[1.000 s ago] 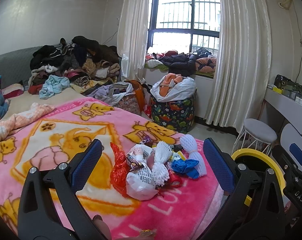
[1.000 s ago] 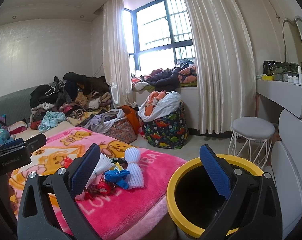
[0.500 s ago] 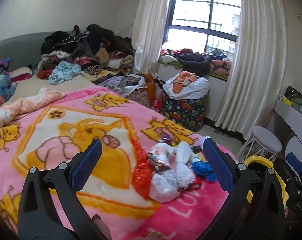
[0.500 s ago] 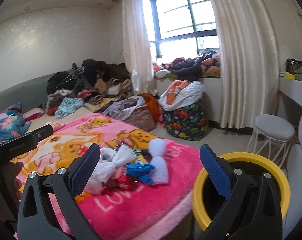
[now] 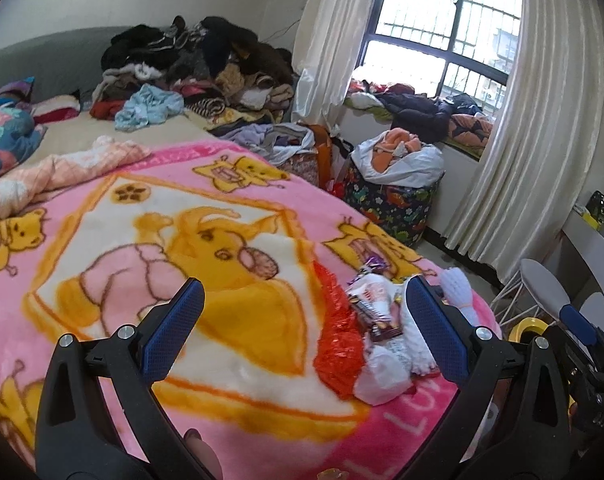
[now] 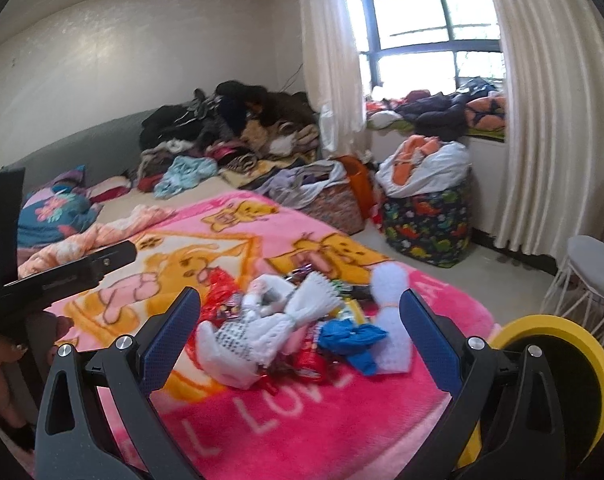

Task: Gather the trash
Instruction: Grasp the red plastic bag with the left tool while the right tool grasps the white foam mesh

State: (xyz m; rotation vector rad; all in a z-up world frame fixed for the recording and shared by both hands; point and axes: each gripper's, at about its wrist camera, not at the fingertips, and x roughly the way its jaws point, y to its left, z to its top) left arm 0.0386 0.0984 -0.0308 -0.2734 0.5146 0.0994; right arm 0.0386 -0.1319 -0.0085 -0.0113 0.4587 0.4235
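The left gripper (image 5: 305, 330) hangs wide apart and empty above the pink blanket (image 5: 150, 208). A trash pile (image 5: 375, 336) lies near the blanket's right edge, beside the gripper's right finger.

Left gripper (image 5: 303, 330) and right gripper (image 6: 300, 330) agape, empty.

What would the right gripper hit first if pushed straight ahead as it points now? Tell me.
Probably the trash pile on the pink blanket: the open right gripper frames its white foam netting between its fingers. Depth is unclear.
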